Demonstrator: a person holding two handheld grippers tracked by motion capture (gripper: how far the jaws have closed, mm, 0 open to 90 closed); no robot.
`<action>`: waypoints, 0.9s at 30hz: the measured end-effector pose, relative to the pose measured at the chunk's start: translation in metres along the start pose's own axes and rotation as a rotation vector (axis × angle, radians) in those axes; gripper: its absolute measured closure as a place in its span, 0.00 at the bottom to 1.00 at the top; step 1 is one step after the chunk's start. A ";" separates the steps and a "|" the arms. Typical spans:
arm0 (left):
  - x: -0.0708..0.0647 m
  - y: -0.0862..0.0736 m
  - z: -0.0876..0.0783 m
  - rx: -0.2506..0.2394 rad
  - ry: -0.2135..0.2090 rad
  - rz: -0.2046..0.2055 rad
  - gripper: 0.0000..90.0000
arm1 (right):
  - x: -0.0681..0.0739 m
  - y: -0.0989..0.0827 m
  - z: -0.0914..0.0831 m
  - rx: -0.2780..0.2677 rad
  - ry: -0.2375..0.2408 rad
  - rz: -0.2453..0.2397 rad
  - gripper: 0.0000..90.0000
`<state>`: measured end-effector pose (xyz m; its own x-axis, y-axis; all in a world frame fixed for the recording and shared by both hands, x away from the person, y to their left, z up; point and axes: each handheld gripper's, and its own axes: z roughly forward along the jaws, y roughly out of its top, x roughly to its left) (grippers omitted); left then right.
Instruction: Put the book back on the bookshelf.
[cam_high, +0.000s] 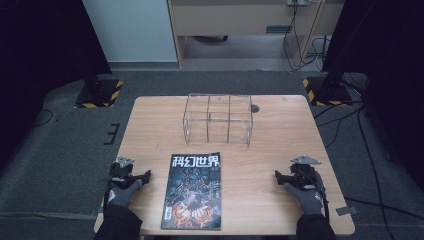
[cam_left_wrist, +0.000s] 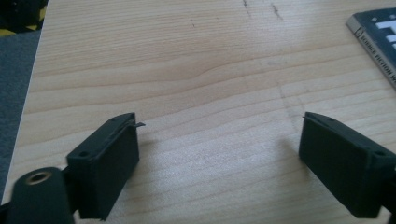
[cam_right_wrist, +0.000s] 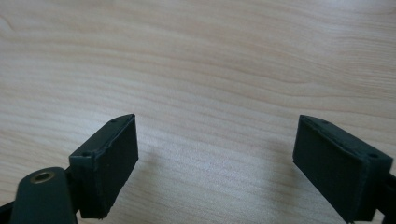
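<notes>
A dark-covered magazine (cam_high: 193, 192) with white characters lies flat near the table's front edge, between both hands. Its corner (cam_left_wrist: 377, 37) shows at the top right of the left gripper view. My left gripper (cam_high: 146, 176) rests on the table to the magazine's left, held by a gloved hand. Its jaws (cam_left_wrist: 219, 140) stand wide open over bare wood. On the magazine's right my right gripper (cam_high: 278, 175) sits low, a clear gap away from it. In the right gripper view that gripper (cam_right_wrist: 217, 140) is open too, with nothing between its fingers.
A clear acrylic rack (cam_high: 218, 119) with several compartments stands at the middle back of the wooden table (cam_high: 280, 130). A small dark disc (cam_high: 255, 108) lies beside it. Grey carpet (cam_high: 60, 150), cables and two black stand bases surround the table.
</notes>
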<state>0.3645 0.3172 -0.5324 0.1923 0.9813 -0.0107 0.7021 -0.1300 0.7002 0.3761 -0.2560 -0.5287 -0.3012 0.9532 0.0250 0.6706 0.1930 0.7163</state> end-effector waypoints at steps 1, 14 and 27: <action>0.000 0.001 -0.002 0.004 -0.009 -0.025 0.16 | -0.001 0.001 -0.002 -0.012 0.007 0.010 0.16; -0.009 0.005 -0.011 -0.030 -0.079 -0.056 0.20 | 0.003 0.007 -0.016 -0.070 0.031 0.038 0.17; -0.020 0.010 -0.024 -0.096 -0.141 -0.067 0.19 | 0.018 0.019 -0.031 -0.142 0.079 0.049 0.18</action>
<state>0.3510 0.3000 -0.5077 0.2460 0.9568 -0.1551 0.6492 -0.0438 0.7593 0.3628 -0.2424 -0.4930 -0.3269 0.9383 0.1129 0.5848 0.1070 0.8041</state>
